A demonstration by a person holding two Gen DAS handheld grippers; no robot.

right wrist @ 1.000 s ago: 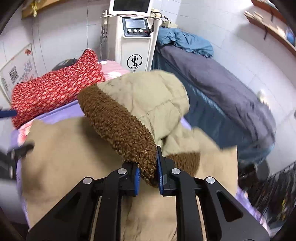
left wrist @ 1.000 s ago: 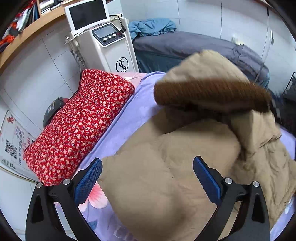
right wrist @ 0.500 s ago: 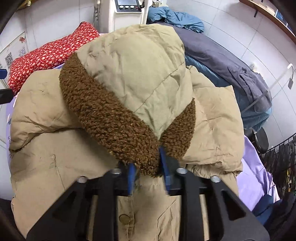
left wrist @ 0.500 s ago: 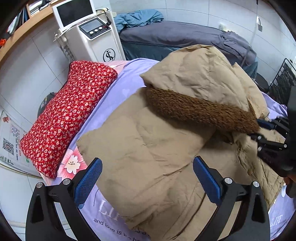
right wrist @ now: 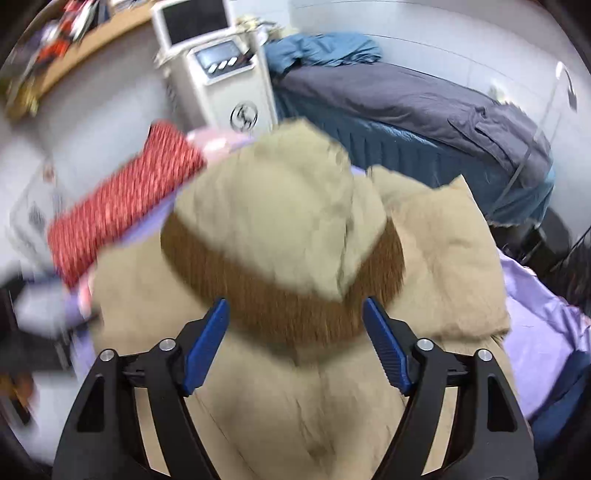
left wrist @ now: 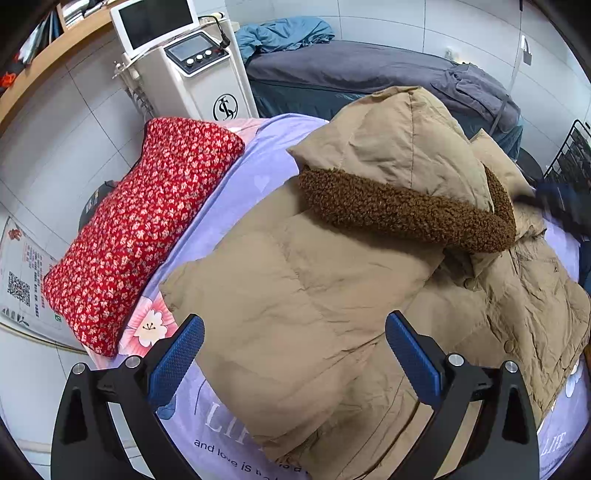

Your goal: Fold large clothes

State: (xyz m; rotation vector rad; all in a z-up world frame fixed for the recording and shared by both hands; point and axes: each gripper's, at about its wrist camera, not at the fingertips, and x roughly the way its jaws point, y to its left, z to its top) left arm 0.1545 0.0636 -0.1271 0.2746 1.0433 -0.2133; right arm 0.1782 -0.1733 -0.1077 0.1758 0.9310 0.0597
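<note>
A large tan padded coat [left wrist: 306, 295] lies on a lilac bedsheet [left wrist: 255, 173]. Its hood [left wrist: 399, 155], edged with brown fleece trim [left wrist: 402, 214], is folded down over the coat's body. My left gripper [left wrist: 294, 352] is open and empty, above the coat's near left part. My right gripper [right wrist: 296, 339] is open and empty, just short of the fleece trim [right wrist: 280, 299] of the hood [right wrist: 273, 221]. The right wrist view is blurred by motion. A dark blur at the right edge of the left wrist view [left wrist: 561, 206] looks like the right gripper.
A red flowered pillow [left wrist: 144, 229] lies left of the coat. A white machine with a screen [left wrist: 184, 62] stands behind it. A second bed with a grey cover [left wrist: 369, 70] and blue cloth [left wrist: 280, 35] is at the back. A black wire rack [left wrist: 572, 155] is on the right.
My right gripper has opened and let go of the fleece trim, then drawn back. The hood now rests folded down on the coat. The left gripper stays open, drawn back slightly.
</note>
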